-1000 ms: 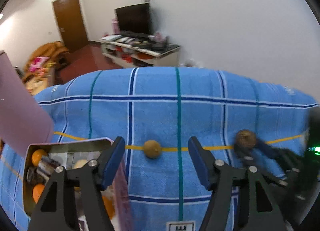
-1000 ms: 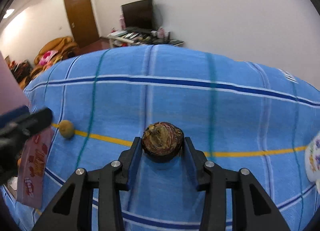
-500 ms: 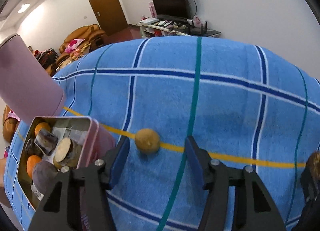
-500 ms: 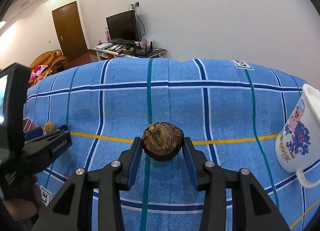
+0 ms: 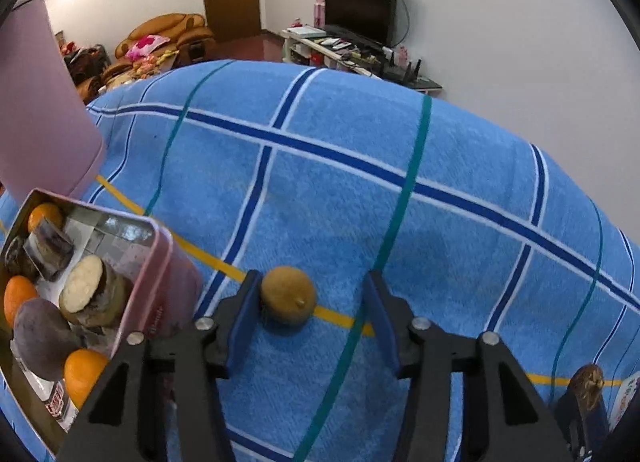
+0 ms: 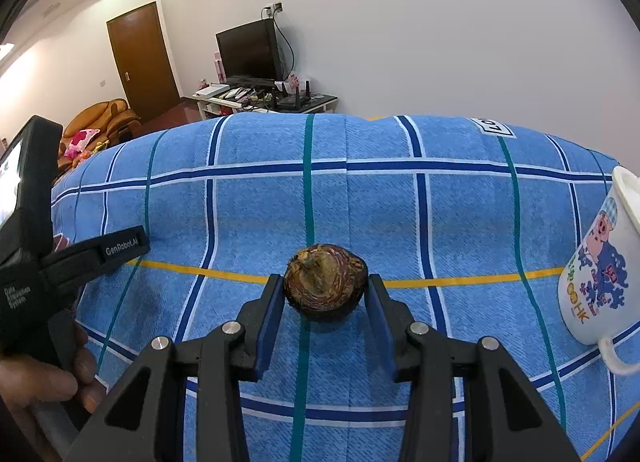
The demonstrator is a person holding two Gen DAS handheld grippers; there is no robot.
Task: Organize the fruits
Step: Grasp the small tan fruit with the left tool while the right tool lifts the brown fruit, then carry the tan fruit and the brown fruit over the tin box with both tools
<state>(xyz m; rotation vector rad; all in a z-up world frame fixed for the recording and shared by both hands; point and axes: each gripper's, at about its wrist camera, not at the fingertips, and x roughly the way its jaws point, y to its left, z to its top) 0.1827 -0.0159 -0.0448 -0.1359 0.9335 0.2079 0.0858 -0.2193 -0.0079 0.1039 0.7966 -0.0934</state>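
A small tan round fruit (image 5: 288,298) lies on the blue checked cloth (image 5: 360,190), between the fingers of my left gripper (image 5: 312,298). Its jaws are closing: the left pad (image 5: 244,314) touches the fruit and the right pad stands clear of it. My right gripper (image 6: 325,288) is shut on a dark brown round fruit (image 6: 325,282) low over the cloth. That fruit also shows at the lower right of the left wrist view (image 5: 586,386). In the right wrist view, the left gripper's finger (image 6: 116,250) reaches in from the left edge.
An open pink tin (image 5: 160,246) holding oranges and several dark fruits sits just left of the left gripper, its lid (image 5: 44,102) raised behind it. A white cartoon mug (image 6: 596,270) stands at the right. A hand (image 6: 40,382) holds the left gripper.
My left gripper has dropped around the tan fruit, rolled, and its jaws have narrowed. The right gripper carried the dark fruit to the right, and the mug came into view.
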